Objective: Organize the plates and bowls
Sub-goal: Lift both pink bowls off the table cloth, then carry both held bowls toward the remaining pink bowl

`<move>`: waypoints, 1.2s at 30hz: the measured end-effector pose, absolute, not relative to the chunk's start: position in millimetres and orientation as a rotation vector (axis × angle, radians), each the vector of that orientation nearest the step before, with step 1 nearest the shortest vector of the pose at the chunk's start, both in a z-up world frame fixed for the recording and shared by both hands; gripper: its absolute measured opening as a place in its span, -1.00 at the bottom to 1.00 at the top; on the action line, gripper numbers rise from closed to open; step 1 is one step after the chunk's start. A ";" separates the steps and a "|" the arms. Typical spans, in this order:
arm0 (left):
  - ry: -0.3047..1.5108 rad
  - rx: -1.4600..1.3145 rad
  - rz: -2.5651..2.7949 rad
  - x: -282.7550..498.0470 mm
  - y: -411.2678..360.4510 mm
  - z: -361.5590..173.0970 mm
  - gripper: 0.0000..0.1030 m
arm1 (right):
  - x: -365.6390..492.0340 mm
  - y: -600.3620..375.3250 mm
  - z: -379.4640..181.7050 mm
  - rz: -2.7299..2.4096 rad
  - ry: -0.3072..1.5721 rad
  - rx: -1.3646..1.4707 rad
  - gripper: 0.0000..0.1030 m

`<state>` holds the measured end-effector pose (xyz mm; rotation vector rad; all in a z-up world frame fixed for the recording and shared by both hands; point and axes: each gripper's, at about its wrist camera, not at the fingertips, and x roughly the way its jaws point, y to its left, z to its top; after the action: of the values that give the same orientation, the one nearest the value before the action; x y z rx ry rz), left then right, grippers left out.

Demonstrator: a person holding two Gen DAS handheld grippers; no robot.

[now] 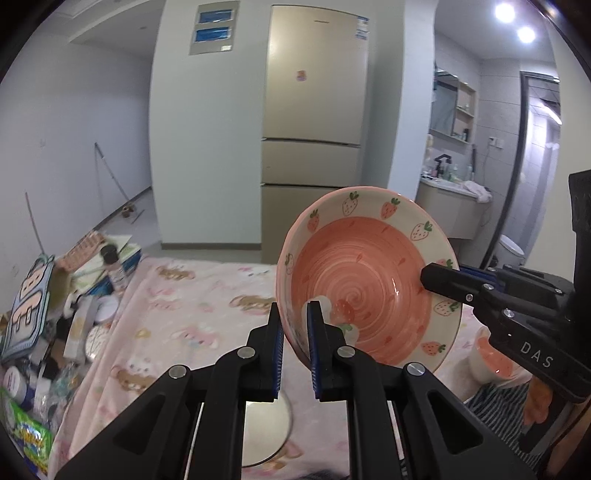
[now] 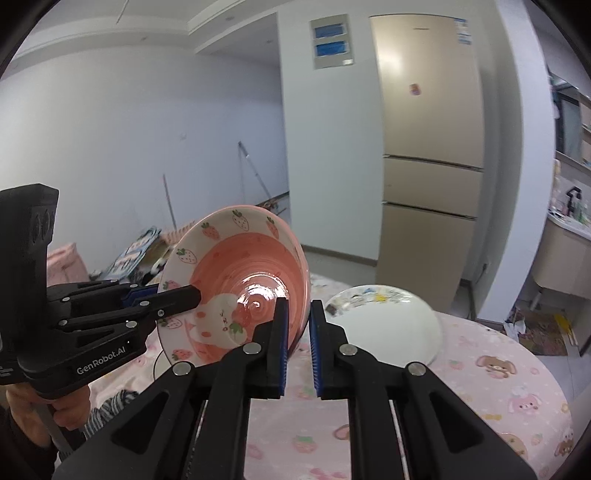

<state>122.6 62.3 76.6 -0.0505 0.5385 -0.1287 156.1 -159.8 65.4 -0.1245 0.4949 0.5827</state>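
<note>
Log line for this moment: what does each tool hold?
left tool: shut on pink strawberry bowl rim | right tool: shut on opposite rim | bowl: lifted, tilted | white plate: on tablecloth

Left wrist view: the camera sits just behind the left gripper (image 1: 295, 328), looking forward and slightly downward along its fingers. It faces the gold refrigerator (image 1: 314, 110) across the room, with the pink tablecloth (image 1: 192, 295) below and a washroom doorway at right. The strawberry bowl (image 1: 369, 280) fills the near centre, very close to the lens.

Right wrist view: the camera sits just behind the right gripper (image 2: 297, 325), with the same forward, slightly downward aim, set further right.

Shared ground: both views take in the bowl, the refrigerator, the tablecloth and the wall panel (image 1: 212, 27). Each view also catches the opposite gripper at its edge.
</note>
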 end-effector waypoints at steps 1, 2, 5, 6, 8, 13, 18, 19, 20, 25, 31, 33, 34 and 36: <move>0.541 -0.047 -0.121 121.0 64.3 73.0 -0.75 | 157.4 -156.3 62.5 0.590 0.502 -0.131 -0.80; 0.542 -0.037 -0.111 118.2 67.9 68.8 -0.75 | 157.2 -151.1 58.2 0.599 0.511 -0.136 -0.80; 0.544 -0.010 -0.070 111.4 77.3 56.4 -0.75 | 161.5 -142.0 45.2 0.640 0.540 -0.137 -0.81; 0.551 -0.010 -0.056 109.1 81.9 50.3 -0.75 | 161.7 -138.0 40.0 0.652 0.549 -0.140 -0.81; 0.568 -0.025 -0.047 107.3 90.3 40.3 -0.75 | 163.5 -131.0 30.2 0.673 0.570 -0.142 -0.81; 0.602 -0.043 -0.027 106.5 106.1 20.4 -0.75 | 163.9 -115.9 8.4 0.706 0.611 -0.148 -0.81; 0.625 -0.059 -0.019 108.9 114.1 7.8 -0.75 | 167.6 -108.7 -7.4 0.723 0.643 -0.148 -0.81; 0.627 -0.058 -0.016 109.5 114.4 7.2 -0.75 | 168.4 -109.9 -8.4 0.724 0.647 -0.147 -0.81; 0.630 -0.055 -0.012 109.6 113.5 6.4 -0.75 | 168.6 -109.1 -10.5 0.724 0.650 -0.148 -0.81; 0.648 -0.056 -0.003 113.0 116.7 -3.6 -0.75 | 173.1 -104.6 -20.7 0.736 0.679 -0.136 -0.81; 0.659 -0.045 0.036 112.3 122.7 -15.1 -0.75 | 176.4 -92.9 -31.8 0.756 0.704 -0.142 -0.81; 0.659 -0.050 0.041 110.5 126.2 -16.6 -0.75 | 176.6 -87.4 -35.1 0.763 0.712 -0.157 -0.81; 0.661 -0.053 0.047 109.6 128.6 -17.9 -0.75 | 176.7 -84.5 -37.0 0.768 0.716 -0.164 -0.81; 0.666 -0.060 0.050 109.0 133.0 -21.2 -0.75 | 177.1 -78.8 -41.4 0.774 0.727 -0.181 -0.81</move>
<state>109.0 133.0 -21.2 -0.0602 0.6662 0.0503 177.1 -78.8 -41.4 -0.1813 0.7267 0.7741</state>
